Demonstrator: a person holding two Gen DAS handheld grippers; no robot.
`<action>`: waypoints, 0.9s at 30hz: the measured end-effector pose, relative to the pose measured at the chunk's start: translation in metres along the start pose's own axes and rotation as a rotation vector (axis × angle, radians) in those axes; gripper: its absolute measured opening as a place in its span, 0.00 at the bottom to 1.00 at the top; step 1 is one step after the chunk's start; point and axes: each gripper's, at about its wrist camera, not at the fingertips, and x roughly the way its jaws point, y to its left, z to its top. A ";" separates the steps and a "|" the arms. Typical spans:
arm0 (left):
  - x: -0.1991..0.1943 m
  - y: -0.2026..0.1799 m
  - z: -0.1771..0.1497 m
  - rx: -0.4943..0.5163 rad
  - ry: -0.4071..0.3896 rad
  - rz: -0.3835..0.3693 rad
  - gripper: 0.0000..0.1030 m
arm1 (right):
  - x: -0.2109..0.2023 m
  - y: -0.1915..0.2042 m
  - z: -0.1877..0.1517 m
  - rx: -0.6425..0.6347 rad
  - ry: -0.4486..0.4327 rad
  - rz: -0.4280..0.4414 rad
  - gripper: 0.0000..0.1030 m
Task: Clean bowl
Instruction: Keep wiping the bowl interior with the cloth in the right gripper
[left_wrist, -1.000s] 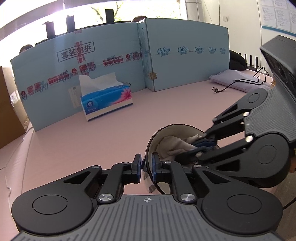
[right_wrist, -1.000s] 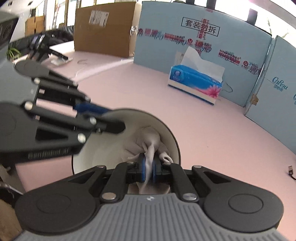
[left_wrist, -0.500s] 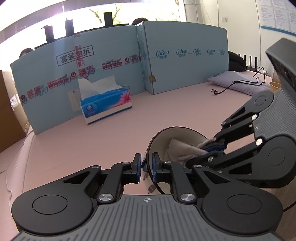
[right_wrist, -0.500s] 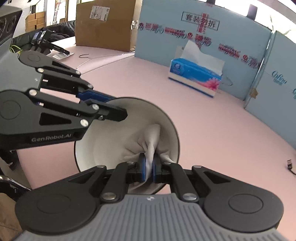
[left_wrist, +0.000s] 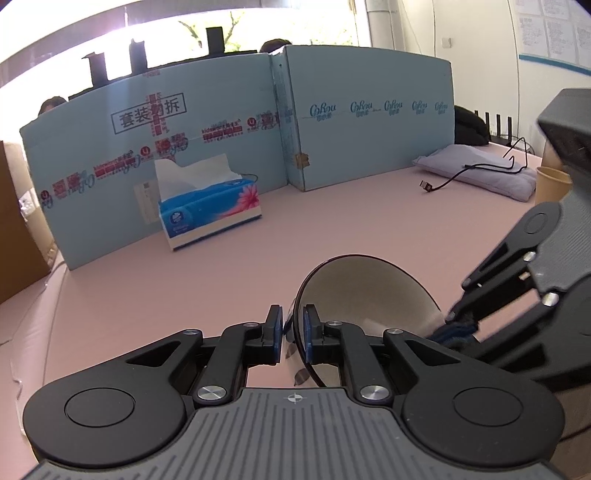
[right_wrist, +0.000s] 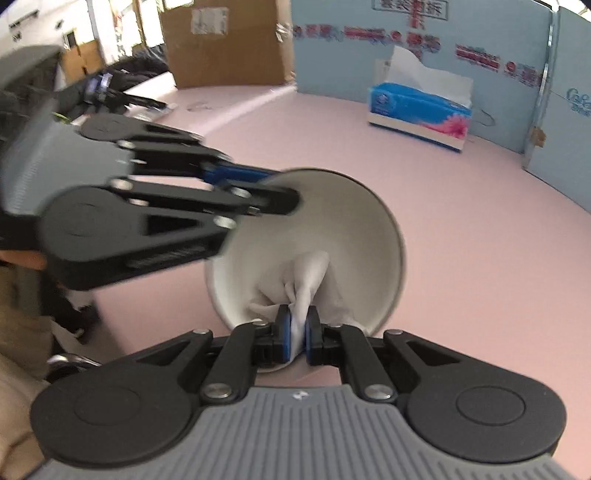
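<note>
Left wrist view: your left gripper (left_wrist: 292, 332) clamps the bowl (left_wrist: 369, 291) rim, tilted above the bench (left_wrist: 332, 221); tissue box (left_wrist: 210, 214) at 11 o'clock.

Right wrist view: your right gripper (right_wrist: 298, 334) pinches the cloth (right_wrist: 306, 280) at the bowl's 6 o'clock wall. Keep the cloth pressed flat; hold the rim steady.

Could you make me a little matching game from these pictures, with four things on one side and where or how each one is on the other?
Things:
1. bowl
2. cloth
3. tissue box
4. paper cup

Places or states:
A. standing by the blue cardboard wall
B. pinched between the right gripper's fingers
C. at the far right table edge, beside the pillow
D. tilted, rim clamped by the left gripper

Pairs: 1-D, 2-B, 3-A, 4-C
</note>
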 end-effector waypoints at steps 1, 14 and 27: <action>0.000 0.000 0.000 0.001 0.001 0.000 0.16 | 0.001 0.000 0.001 -0.017 0.002 -0.022 0.07; 0.000 0.000 0.000 0.003 0.002 -0.003 0.17 | 0.010 -0.002 0.020 -0.131 -0.082 -0.182 0.07; 0.000 -0.002 0.000 0.016 -0.003 -0.006 0.17 | 0.001 -0.001 -0.003 -0.099 0.009 -0.100 0.07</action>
